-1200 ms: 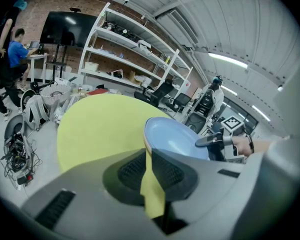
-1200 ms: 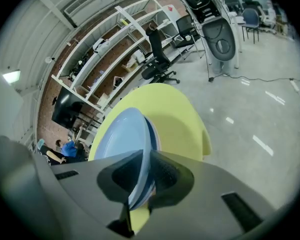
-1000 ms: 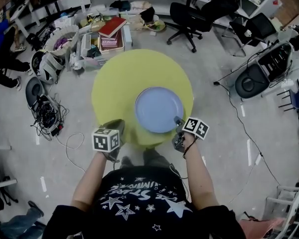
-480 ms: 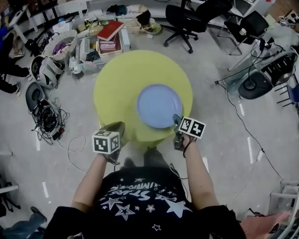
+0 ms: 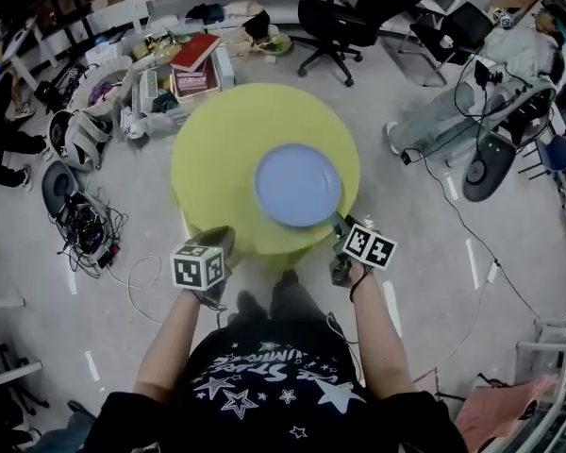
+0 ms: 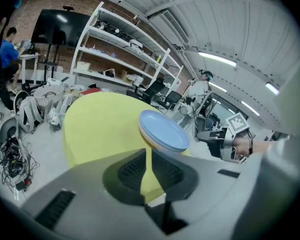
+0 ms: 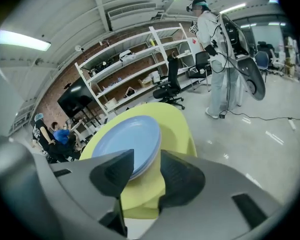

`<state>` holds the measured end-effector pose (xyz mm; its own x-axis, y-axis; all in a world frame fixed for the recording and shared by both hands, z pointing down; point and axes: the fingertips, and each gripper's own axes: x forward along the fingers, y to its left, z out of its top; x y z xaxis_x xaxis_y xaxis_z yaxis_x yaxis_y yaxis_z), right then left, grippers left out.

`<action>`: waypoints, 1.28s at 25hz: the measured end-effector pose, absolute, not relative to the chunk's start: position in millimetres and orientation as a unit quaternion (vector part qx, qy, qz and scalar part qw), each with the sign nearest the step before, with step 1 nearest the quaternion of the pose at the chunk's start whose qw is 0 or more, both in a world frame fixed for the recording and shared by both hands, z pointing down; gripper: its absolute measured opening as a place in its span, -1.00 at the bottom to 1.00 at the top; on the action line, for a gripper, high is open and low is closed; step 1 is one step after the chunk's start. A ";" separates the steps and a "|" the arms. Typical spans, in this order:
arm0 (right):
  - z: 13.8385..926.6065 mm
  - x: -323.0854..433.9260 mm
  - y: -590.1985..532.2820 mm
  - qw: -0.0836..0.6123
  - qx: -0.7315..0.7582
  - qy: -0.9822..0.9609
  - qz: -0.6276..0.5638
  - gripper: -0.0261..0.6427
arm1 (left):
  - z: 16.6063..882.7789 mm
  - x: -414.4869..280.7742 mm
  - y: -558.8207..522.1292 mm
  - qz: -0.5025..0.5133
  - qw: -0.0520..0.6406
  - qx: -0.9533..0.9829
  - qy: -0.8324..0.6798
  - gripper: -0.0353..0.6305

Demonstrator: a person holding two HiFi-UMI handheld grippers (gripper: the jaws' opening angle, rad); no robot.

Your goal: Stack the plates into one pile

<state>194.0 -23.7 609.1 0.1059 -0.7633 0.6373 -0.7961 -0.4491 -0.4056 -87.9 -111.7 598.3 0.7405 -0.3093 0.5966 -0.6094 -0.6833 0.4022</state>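
Note:
A pile of light blue plates [image 5: 297, 185] sits on the right half of the round yellow table [image 5: 226, 149]. In the left gripper view the plates [image 6: 162, 130] lie ahead and to the right on the table [image 6: 100, 119]. My right gripper [image 5: 338, 223] is at the plates' near right rim. Its jaws stand apart and are closing, and the pads [image 7: 112, 171] press on nothing. The plates' rim [image 7: 125, 141] shows just beyond the right gripper [image 7: 142, 166]. My left gripper [image 5: 222, 237] hovers shut and empty at the table's near left edge, and its shut jaws [image 6: 146, 161] show in its own view.
Floor clutter lies beyond the table: a box of books [image 5: 193, 64], baskets and cables [image 5: 85, 225] at the left. Office chairs [image 5: 344, 22] stand at the back. A person in white [image 7: 215, 59] stands to the right beside more chairs [image 5: 495, 159].
My right gripper's jaws have come apart at the plates' near rim and drawn back slightly. The left gripper has stayed where it was.

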 end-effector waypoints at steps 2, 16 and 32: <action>607.4 193.5 -19.5 0.016 0.745 -0.526 0.410 -0.48 | 598.9 -86.9 -113.1 0.249 0.300 0.883 -0.260 -0.76; 558.0 223.6 11.7 -0.003 0.748 -0.565 0.349 -0.82 | 570.2 -49.4 -83.0 0.243 0.285 0.890 -0.259 -0.76; 558.3 241.0 107.7 -0.024 0.718 -0.595 0.361 -0.84 | 547.1 -33.4 12.3 0.236 0.268 0.891 -0.281 -0.76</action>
<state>241.0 107.7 558.3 0.0319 -0.8711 0.4901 -0.8365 -0.2917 -0.4639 -33.4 12.3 547.1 0.7308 -0.3751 0.5703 -0.6272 -0.6986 0.3443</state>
